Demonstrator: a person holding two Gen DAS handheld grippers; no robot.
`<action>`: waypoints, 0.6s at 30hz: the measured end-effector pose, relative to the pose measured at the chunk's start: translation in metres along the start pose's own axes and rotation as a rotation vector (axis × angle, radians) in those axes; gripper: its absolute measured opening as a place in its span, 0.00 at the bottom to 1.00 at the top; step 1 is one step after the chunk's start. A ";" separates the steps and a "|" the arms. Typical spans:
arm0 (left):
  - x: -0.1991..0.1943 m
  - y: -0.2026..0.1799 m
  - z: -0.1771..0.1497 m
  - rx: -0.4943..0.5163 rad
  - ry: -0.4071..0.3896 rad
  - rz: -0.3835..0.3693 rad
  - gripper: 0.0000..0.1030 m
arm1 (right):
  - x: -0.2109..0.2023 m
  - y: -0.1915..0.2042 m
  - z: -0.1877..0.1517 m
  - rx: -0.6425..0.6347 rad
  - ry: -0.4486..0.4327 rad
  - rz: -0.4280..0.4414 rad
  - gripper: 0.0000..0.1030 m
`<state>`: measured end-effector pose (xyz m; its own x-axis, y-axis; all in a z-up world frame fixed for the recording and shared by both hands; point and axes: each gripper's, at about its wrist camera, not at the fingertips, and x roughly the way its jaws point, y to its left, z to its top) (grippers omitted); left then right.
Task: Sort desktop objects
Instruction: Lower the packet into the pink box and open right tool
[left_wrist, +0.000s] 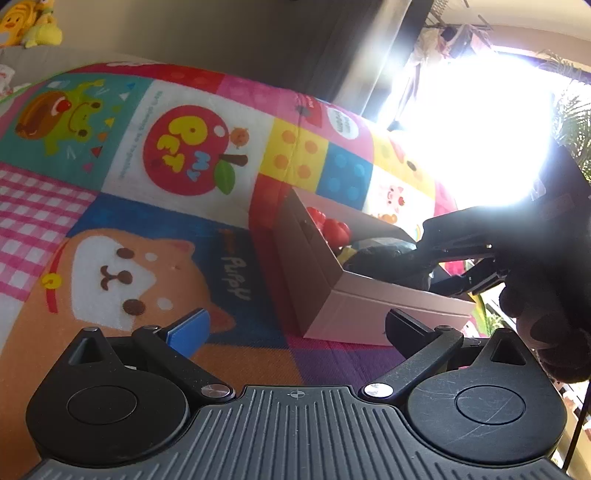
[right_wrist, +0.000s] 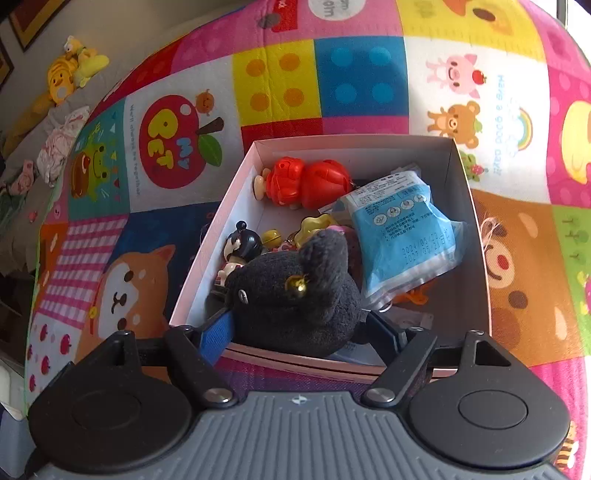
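Sitting at the near end of the pink box (right_wrist: 236, 184), the black plush toy (right_wrist: 295, 295) w/ a small gold bell lies between the right claw (right_wrist: 301, 328) fingers; those are spread and look clear of it on both sides, so I judge it just dropped off, not gripped. Rest of the box is already well filled: red plastic figure (right_wrist: 306, 182) at the far end, dark-haired doll figure (right_wrist: 240, 247) by the left wall, yellow bits in the middle, blue sachet (right_wrist: 402, 236) leaning on the right side. Sorting looks far along, maybe nearly done. No loose items show on the play mat (right_wrist: 354, 85) around the box in either view, tho parts of the surface are out of frame, so can't rule out leftovers.

Left claw (left_wrist: 295, 328) hangs spread and empty just short of the box's near corner, over the mat.

Writing: sachet has small print plus two date lines, approx "2024/05/22" and "2027/05/21"; rest too fine to read. Mat shows "MY PET" on the red apple (left_wrist: 184, 151), and "PUPPY" beside the dog face (left_wrist: 122, 273). Other mat text is too small or upside down to make out.
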<state>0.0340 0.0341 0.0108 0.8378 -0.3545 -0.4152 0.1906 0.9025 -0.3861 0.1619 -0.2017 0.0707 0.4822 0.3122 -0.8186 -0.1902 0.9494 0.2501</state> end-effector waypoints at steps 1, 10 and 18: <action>0.000 0.000 0.000 0.001 0.001 -0.001 1.00 | 0.002 -0.001 0.003 0.005 0.019 0.022 0.71; -0.001 -0.002 -0.001 0.007 0.004 -0.010 1.00 | -0.024 0.004 0.036 0.003 -0.161 0.026 0.60; 0.001 -0.002 -0.001 0.010 0.012 -0.009 1.00 | 0.004 0.019 0.033 -0.074 -0.129 -0.023 0.60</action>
<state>0.0338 0.0313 0.0103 0.8297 -0.3656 -0.4219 0.2034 0.9017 -0.3815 0.1882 -0.1812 0.0897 0.5924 0.2973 -0.7488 -0.2385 0.9525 0.1895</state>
